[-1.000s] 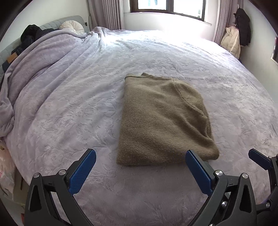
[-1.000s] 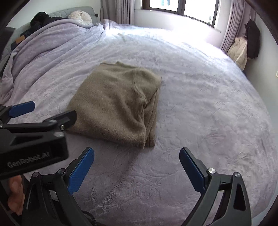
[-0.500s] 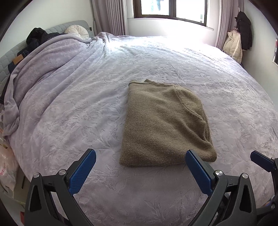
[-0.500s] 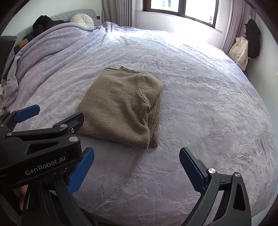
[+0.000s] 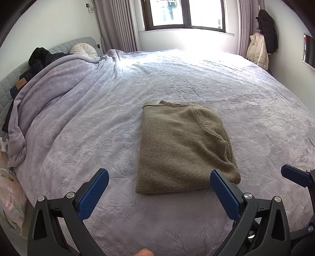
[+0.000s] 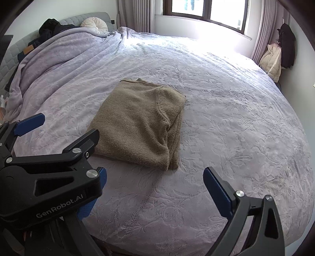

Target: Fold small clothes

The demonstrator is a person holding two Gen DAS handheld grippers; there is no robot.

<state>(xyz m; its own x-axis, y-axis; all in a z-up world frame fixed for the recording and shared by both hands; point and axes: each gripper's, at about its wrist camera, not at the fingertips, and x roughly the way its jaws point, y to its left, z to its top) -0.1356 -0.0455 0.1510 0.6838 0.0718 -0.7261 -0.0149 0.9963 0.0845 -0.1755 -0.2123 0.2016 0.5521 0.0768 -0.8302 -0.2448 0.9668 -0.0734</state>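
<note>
The sweater lies folded into a neat rectangle on the bed, just ahead of both released, empty grippers, left and right. Folding looks done.

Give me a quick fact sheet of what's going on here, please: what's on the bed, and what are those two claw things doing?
garment: tan knitted sweater, folded into a neat rectangle
resting on: lilac bedspread, near the middle of the bed
left gripper: open, empty, just short of the sweater's near edge, not touching it
right gripper: open, empty, also clear of the sweater
beyond the bed: window with curtains, coats hanging at the right wall
head of the bed: round cushion, dark clothes piled beside it
</note>
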